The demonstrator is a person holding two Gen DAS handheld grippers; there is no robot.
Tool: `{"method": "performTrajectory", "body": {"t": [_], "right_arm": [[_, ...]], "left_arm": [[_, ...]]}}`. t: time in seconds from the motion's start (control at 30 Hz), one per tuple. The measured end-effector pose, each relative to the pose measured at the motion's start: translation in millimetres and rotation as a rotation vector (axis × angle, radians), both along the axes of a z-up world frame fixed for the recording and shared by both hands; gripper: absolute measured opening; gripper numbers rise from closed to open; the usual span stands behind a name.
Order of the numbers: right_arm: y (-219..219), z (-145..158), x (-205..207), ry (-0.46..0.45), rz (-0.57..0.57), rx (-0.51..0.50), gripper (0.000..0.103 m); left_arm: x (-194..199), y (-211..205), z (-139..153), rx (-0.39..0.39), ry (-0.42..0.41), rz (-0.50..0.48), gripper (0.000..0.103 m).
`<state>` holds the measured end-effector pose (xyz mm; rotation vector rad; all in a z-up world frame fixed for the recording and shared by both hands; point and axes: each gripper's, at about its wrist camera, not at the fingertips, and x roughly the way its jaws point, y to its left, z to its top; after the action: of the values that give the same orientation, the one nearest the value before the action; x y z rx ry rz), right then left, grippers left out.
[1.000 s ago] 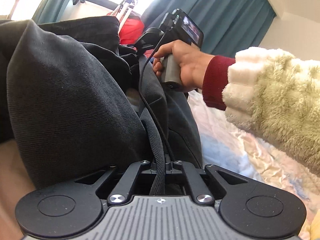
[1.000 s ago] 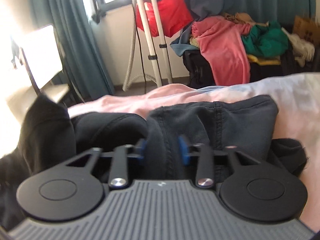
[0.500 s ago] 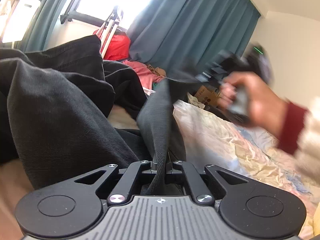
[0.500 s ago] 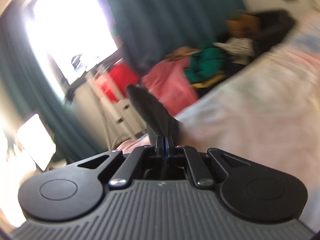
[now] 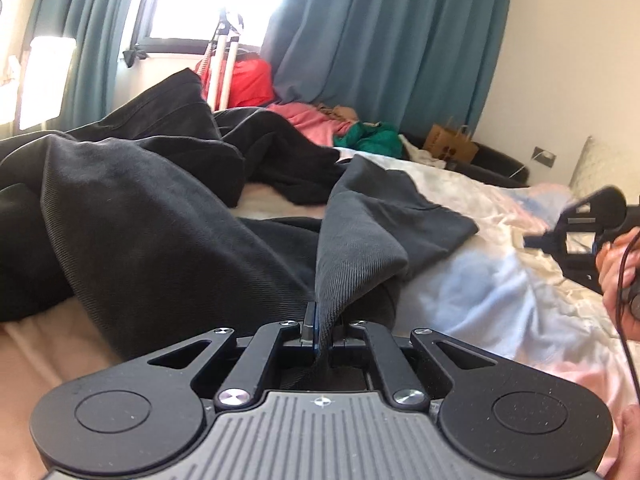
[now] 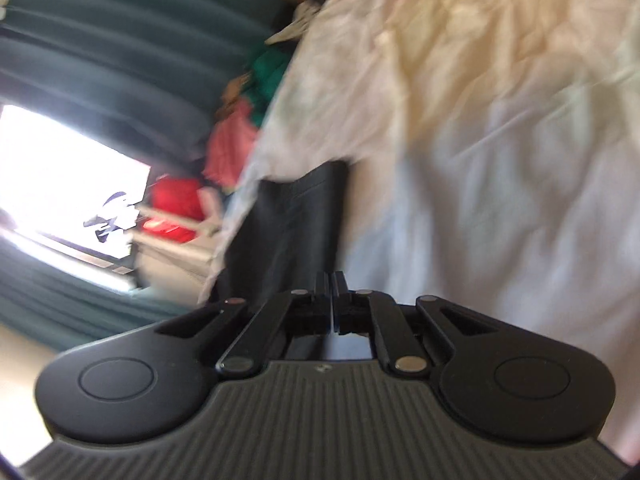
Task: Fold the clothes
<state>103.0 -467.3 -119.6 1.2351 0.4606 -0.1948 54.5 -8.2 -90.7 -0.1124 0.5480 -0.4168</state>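
Note:
A dark grey garment (image 5: 160,240) lies crumpled across the bed, with one flap spread out to the right on the pale sheet (image 5: 500,300). My left gripper (image 5: 322,322) is shut on a ribbed edge of that garment, and the cloth rises tent-like from its jaws. At the right edge of the left wrist view a hand (image 5: 616,272) holds my right gripper (image 5: 532,242) over bare sheet, apart from the cloth. In its own rolled, blurred view the right gripper (image 6: 333,280) is shut with nothing seen between the jaws. The garment (image 6: 288,220) lies just ahead of it.
Beyond the far side of the bed is a heap of pink and green clothes (image 5: 320,124), a red bag (image 5: 248,80), white tripod legs (image 5: 224,64) and a brown paper bag (image 5: 448,144). Teal curtains (image 5: 380,40) flank a bright window. A pillow (image 5: 600,164) sits at the far right.
The right gripper pulled the garment's edge out to the right, rolled over and now sits away from the cloth without it. The left gripper kept its grip and shifted a little.

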Motion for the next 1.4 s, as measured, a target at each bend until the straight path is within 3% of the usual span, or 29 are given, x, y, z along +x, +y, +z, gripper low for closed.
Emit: {"method": "performTrajectory", "body": {"t": [0.1, 0.17, 0.23, 0.5, 0.63, 0.7, 0.73, 0.8, 0.87, 1.0, 1.17, 1.33, 1.4], "right_arm": [[12.4, -11.1, 18.3, -0.003, 0.091, 0.031, 0.014], [15.0, -20.7, 30.6, 0.011, 0.099, 0.014, 0.044], [17.5, -30.3, 43.0, 0.024, 0.107, -0.002, 0.052], [13.4, -52.7, 93.2, -0.012, 0.086, -0.082, 0.048], [6.4, -61.2, 120.8, 0.004, 0.033, -0.13, 0.035], [1.1, -57.6, 132.7, 0.01, 0.021, -0.171, 0.024], [-1.5, -55.8, 138.6, 0.013, 0.015, -0.191, 0.012], [-8.2, -49.7, 143.5, -0.009, -0.015, -0.216, 0.008], [-12.0, -34.7, 133.8, -0.068, -0.066, -0.27, 0.007], [-22.9, 7.9, 98.1, -0.123, -0.231, -0.427, 0.007], [-45.2, 21.4, 19.0, -0.051, -0.465, -0.518, 0.007], [-77.4, -24.8, -11.5, 0.123, -0.475, -0.356, 0.008], [-86.1, -45.7, -18.7, 0.158, -0.477, -0.248, 0.008]], "left_arm": [[1.5, 6.3, -0.1, -0.025, 0.011, 0.034, 0.005], [2.1, 8.5, -0.3, -0.039, 0.022, 0.052, 0.005], [3.1, 7.7, -0.4, -0.033, 0.019, 0.061, 0.005], [18.4, 4.8, -7.5, -0.023, 0.014, 0.061, 0.005], [25.4, 4.8, -10.4, -0.041, 0.024, 0.049, 0.005], [27.2, 3.9, -10.4, -0.053, 0.025, 0.043, 0.005], [28.2, 2.9, -10.4, -0.055, 0.023, 0.039, 0.005], [28.5, -0.5, -10.7, -0.048, 0.003, 0.028, 0.005], [27.0, -4.5, -10.1, -0.057, -0.027, -0.016, 0.005], [13.5, -19.0, -0.2, -0.1, -0.135, -0.194, 0.008], [5.6, -35.0, 0.8, -0.108, -0.115, -0.298, 0.014], [1.4, -42.9, -3.9, -0.061, -0.056, -0.327, 0.02], [-0.6, -44.4, -5.0, -0.042, -0.023, -0.323, 0.031]]}}
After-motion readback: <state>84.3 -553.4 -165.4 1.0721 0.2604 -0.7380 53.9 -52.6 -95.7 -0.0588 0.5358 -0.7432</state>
